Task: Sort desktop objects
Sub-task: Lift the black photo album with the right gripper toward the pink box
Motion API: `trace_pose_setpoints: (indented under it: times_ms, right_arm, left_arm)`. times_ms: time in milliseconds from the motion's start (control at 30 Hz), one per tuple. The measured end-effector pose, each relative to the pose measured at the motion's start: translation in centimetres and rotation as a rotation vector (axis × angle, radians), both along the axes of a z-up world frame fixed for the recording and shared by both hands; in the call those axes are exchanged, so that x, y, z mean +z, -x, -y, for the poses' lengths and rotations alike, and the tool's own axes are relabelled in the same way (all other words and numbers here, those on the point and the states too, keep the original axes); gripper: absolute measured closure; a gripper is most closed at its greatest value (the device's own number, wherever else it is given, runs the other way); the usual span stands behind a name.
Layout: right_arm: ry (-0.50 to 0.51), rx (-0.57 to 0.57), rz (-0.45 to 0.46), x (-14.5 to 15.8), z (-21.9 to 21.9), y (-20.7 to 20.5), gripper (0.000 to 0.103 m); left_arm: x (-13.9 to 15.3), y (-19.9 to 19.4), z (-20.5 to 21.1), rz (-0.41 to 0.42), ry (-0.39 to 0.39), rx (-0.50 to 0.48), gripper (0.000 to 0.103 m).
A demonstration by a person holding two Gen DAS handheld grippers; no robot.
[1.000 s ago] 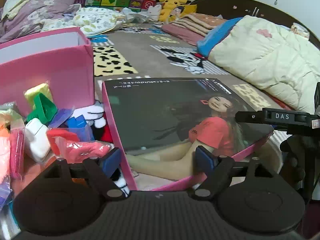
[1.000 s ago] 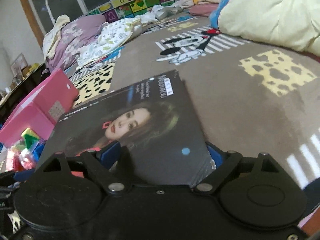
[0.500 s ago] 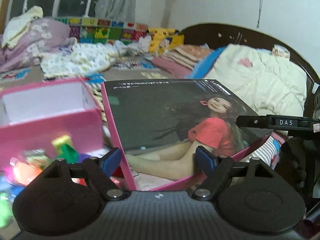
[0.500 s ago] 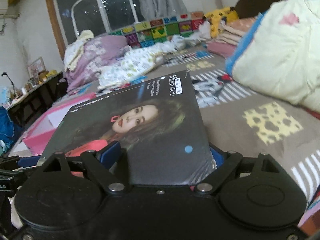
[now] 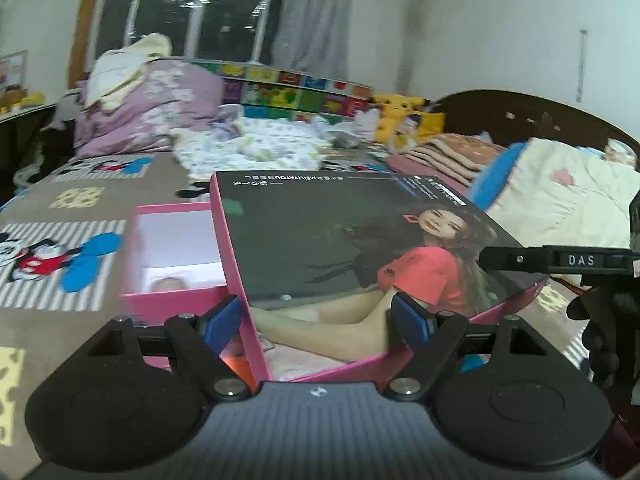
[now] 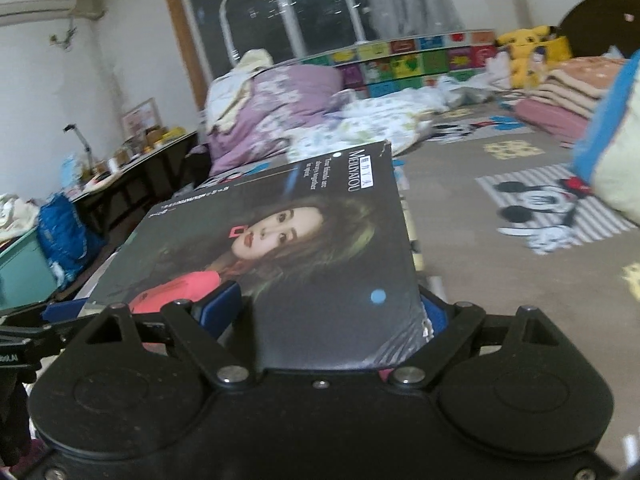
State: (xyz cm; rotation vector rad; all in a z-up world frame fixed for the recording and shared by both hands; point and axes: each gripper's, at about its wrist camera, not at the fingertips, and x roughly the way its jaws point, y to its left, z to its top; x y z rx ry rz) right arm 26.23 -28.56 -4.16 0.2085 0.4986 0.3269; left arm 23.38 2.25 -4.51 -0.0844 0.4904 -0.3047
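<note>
Both grippers are on one thing here: a flat pink cardboard box lid with a dark printed top showing a woman in a red dress [image 5: 360,248]. It is held up off the brown cartoon-patterned bed cover [image 5: 52,332], roughly level.

Left gripper [image 5: 320,322]: the lid's near corner sits right between the jaws. The pink side wall runs just beside the left blue pad [image 5: 222,320], the right blue pad [image 5: 412,320] lies against the printed top and pink edge, and the lid stretches away toward 12 o'clock. The jaws stand wide; whether the pads actually press the card, I cannot tell. At 3 o'clock in this view the other black gripper reaches in to the lid's right edge.

Right gripper [image 6: 332,312]: the same lid [image 6: 280,240] fills the gap, dark face up, its near edge running into the throat between the jaws. The left blue pad [image 6: 220,310] is against its side, the right pad mostly hidden behind the lid's corner. It looks clamped across the corner.

At 10 o'clock from the left gripper, an open pink cardboard box with a white inside [image 5: 176,256] rests on the bed cover, partly behind the lid's left wall.
</note>
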Motion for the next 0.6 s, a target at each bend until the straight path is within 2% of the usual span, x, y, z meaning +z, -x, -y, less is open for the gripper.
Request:
trace_pose_setpoints:
  times_ms: [333,600]
  right_arm:
    - [-0.011,0.093,-0.031,-0.6,-7.3,-3.6,0.012]
    - [0.016,0.113,-0.037,-0.9,-11.0,-6.4,0.012]
  left_arm:
    - [-0.2,-1.5,-6.9,-0.002,-0.002,0.092,0.022]
    - [-1.6,-5.1,-10.8,-0.029,0.036,0.122,0.022]
